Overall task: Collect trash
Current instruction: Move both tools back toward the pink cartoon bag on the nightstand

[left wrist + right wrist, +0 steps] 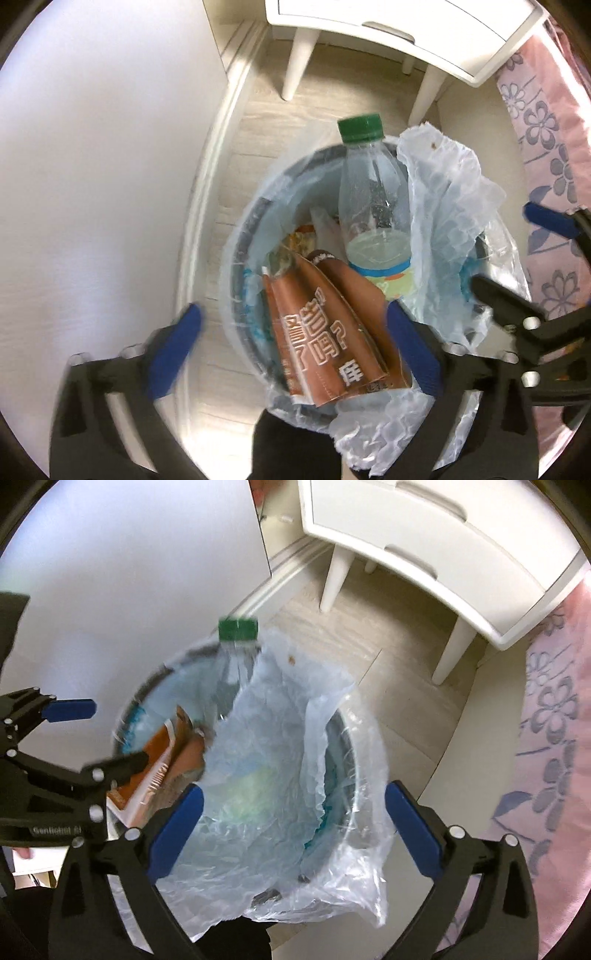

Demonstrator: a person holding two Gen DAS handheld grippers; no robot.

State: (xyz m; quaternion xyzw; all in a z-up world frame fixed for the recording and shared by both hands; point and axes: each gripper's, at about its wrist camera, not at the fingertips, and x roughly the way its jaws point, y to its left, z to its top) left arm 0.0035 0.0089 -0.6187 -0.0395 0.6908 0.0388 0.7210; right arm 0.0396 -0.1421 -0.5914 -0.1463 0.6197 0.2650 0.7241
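Nearest me, my left gripper (293, 338) hangs with its jaws spread wide, holding nothing, poised right over the mouth of the trash bin (240, 236). My right gripper (293, 821) is just as wide and just as empty, over the bin's other side where the loose plastic liner (280, 716) billows up.

Just beyond my fingers, inside the bin, lie brown printed wrappers (325, 325), leaning against the near wall. Behind them a clear bottle with a green cap (369, 206) stands tilted, its neck poking above the far rim. So the trash I can see is already in the bin, and I judge the dropping-in step finished or nearly so. The likely next move is gathering the liner: each gripper would need to come down onto a free edge of the thin film and close on it without snagging the bottle.

Farther off are the pale floor (266, 122), a white drawer cabinet on legs (424, 542), and pink flowered fabric (554, 716) at the right.

The bin's bottom is hidden under the wrappers and liner. The right view is blurred, so the liner's edges are hard to trace, and something small under it near the rim I cannot identify.
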